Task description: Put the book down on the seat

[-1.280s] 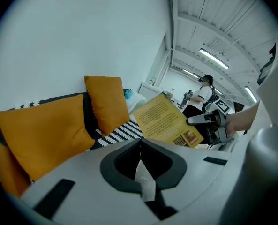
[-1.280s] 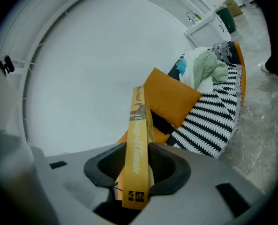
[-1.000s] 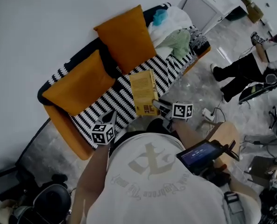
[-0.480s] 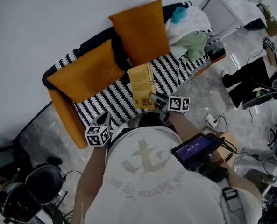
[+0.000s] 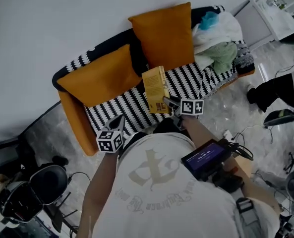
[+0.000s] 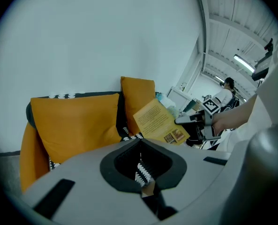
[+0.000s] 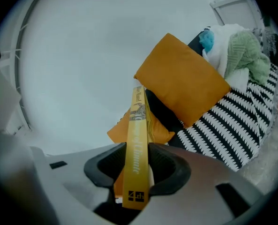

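Observation:
A yellow book (image 5: 155, 88) hangs over the black-and-white striped sofa seat (image 5: 189, 81), just in front of the gap between two orange cushions. My right gripper (image 5: 172, 104) is shut on its near lower corner. In the right gripper view the book's spine (image 7: 138, 135) stands upright between the jaws (image 7: 136, 172). The left gripper view shows the book (image 6: 158, 123) and the right gripper (image 6: 195, 125) from the side. My left gripper (image 5: 119, 123) hovers at the seat's front edge, left of the book, its tips drawn to one point with nothing in them.
Two orange cushions (image 5: 103, 76) (image 5: 167, 33) lean on the sofa back. A pile of clothes (image 5: 218, 38) fills the sofa's right end. A person sits at the far right (image 5: 280, 90). A black chair (image 5: 32, 192) stands lower left.
The right gripper has carried the book further over the seat, toward the cushions. The left gripper has shifted a little along the seat's front edge.

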### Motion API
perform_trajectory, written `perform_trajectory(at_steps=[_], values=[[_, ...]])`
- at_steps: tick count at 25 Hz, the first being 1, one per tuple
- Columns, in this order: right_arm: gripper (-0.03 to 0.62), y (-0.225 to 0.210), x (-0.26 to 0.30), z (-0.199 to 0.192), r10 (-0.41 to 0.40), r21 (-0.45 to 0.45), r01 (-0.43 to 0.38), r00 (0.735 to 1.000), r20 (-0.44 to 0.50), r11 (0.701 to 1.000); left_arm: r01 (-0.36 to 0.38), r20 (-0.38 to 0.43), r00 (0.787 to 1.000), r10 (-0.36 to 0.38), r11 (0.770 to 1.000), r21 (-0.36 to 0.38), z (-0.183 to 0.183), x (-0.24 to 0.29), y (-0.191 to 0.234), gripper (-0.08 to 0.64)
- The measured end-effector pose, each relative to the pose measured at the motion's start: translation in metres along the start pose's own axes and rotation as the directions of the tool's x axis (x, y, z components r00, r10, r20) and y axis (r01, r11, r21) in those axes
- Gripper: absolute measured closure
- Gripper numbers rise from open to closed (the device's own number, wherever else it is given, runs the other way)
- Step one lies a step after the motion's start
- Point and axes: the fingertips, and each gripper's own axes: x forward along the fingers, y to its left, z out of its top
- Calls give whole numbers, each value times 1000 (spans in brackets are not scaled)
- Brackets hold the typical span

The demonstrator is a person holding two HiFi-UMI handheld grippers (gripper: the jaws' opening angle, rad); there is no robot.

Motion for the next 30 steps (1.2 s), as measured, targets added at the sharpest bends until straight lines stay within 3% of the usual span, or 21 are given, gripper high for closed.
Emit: perform_trajectory(at_steps=[6,13,19,25,30], values=[[433,-37,27,11,-57,-39,53,993,-104,998,-38,-2,999,38,999,-12,19,18,2,548],[433,-50,72,32,-67,-84,53,981,-183,995,-110,-28,994,108,990,-93,18,19,20,548],[433,-61,97,54,-74,-116,49,973,-220,992,-125,-32,992,121,984,-126,29,36,14,548],[433,-90,119,54,-91,-119,64,966,-242,991,-135,-15,991,134,979,-152,33,53,13,548],[433,-109,141,42,-154,-165,108,941,-301,980,-153,-35,988,149,966,-207,21,52,18,548]])
